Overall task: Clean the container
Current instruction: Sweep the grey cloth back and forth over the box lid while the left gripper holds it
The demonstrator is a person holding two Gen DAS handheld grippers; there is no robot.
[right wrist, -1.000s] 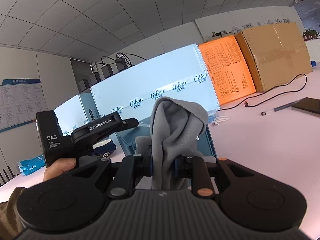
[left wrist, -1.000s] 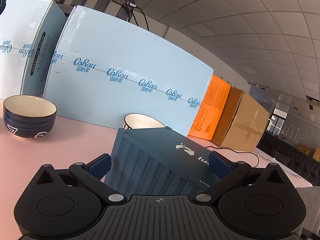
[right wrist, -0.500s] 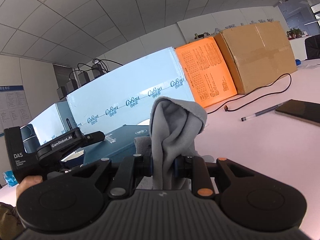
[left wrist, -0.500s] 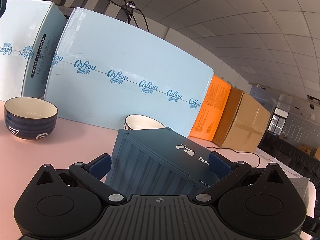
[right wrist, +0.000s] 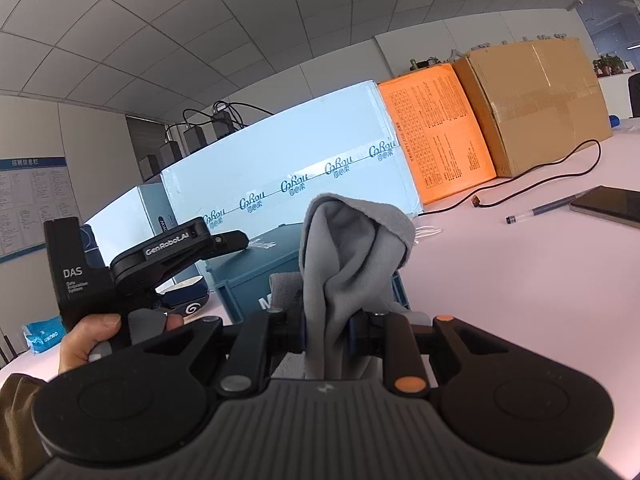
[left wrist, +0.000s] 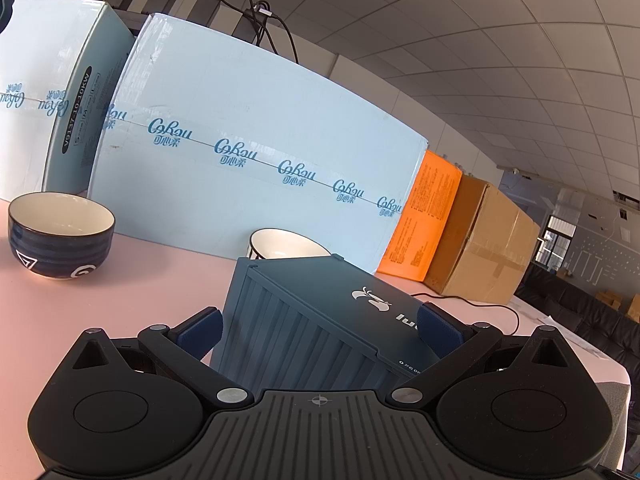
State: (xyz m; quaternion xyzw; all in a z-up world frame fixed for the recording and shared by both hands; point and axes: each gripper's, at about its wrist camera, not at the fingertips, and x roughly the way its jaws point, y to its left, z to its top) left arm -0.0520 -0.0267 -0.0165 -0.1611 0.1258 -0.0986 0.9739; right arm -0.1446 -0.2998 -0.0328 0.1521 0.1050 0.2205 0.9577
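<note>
Pale pink tabletop (right wrist: 520, 280) across lower frame in both views. Grid-panel suspended ceiling (left wrist: 500, 40) filling upper right of left wrist view. Pale blue cartons (left wrist: 248, 152) lined up along back of table; orange box (left wrist: 432, 220) and brown cardboard carton (left wrist: 484, 248) to their right. Window (left wrist: 554, 236), daylight behind, at far right. Notice board (right wrist: 28, 204) on wall, left edge of right wrist view.
</note>
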